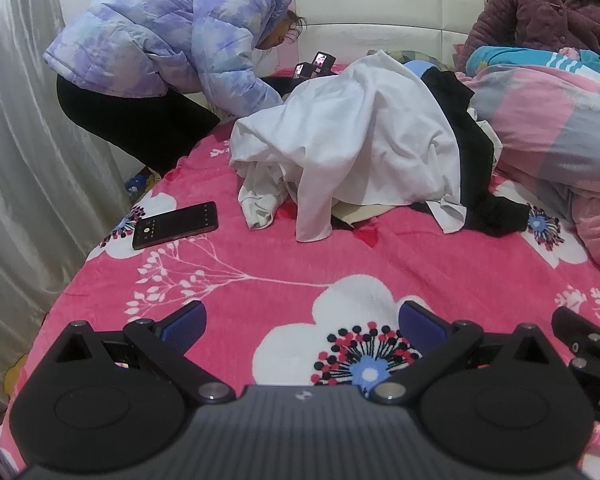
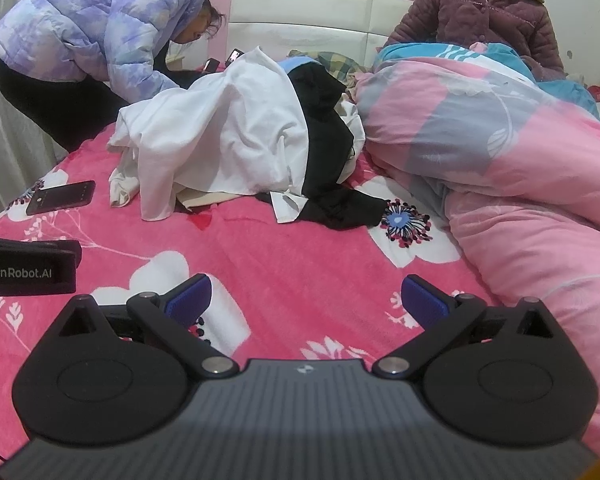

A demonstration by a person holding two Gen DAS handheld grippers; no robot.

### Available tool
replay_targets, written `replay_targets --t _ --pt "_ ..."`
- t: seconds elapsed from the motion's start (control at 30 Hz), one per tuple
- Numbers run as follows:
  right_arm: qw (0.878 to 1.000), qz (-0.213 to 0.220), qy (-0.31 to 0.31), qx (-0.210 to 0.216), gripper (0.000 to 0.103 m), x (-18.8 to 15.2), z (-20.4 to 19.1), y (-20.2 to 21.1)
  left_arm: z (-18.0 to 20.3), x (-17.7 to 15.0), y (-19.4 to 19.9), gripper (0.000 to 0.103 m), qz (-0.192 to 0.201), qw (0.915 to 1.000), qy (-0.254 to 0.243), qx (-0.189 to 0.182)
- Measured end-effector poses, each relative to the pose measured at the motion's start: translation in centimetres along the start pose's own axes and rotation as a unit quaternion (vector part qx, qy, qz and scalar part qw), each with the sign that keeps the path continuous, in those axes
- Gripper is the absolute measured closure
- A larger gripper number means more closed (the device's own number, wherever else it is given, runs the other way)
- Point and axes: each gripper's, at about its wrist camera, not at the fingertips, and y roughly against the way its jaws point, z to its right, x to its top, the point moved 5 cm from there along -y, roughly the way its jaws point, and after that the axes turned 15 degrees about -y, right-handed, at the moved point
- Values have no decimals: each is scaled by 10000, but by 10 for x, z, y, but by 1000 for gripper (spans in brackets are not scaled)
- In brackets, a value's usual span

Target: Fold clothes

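Here, two hand-held claws hover low over a bed (image 1: 260,264) covered in a bright pink blanket with large white flowers. The left claw (image 1: 302,322) has its blue-padded fingers (image 1: 188,320) spread wide apart, holding nothing. The right claw (image 2: 306,300) is likewise spread apart and empty, and it sits just beside the left one.

The clothes lie heaped in the middle of the bed, well ahead of both claws and untouched. On top is a rumpled white garment (image 1: 352,136), draped over the pile; a black garment (image 1: 476,160) spills out from under its right side onto the blanket.

A dark phone (image 1: 175,225) rests flat on the blanket to the left of the heap. A pink and grey quilt (image 2: 500,152) is bunched along the right side. A person in a lilac puffer jacket (image 1: 160,36) bends over the far left edge of the bed. Another person in a plum quilted coat (image 2: 476,20) sits against the headboard (image 2: 300,12) at the far right.
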Motion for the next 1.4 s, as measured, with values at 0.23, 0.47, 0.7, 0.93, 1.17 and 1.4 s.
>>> replay_targets --t 0.23,0.47,0.7,0.93,1.17,1.4 --pt "9999 29 -112 20 1 0 2 1 -3 -1 -3 0 15 10000 67 -41" --pt "9982 96 534 252 1 3 6 -11 -27 17 -33 0 461 9988 -21 -183" --pt "9801 970 1406 1015 1 75 -6 -52 -49 85 -90 0 939 9944 -475 72" --pt "9820 885 935 1384 1 154 -31 -164 -22 138 -148 0 1737 9785 -1113 19" --pt "9753 813 387 2017 1 203 -75 -234 32 150 -212 20 1643 9656 -2015 39" --pt "9765 477 729 1972 3 242 -145 -295 8 153 -253 60 1109 9842 -1362 216"
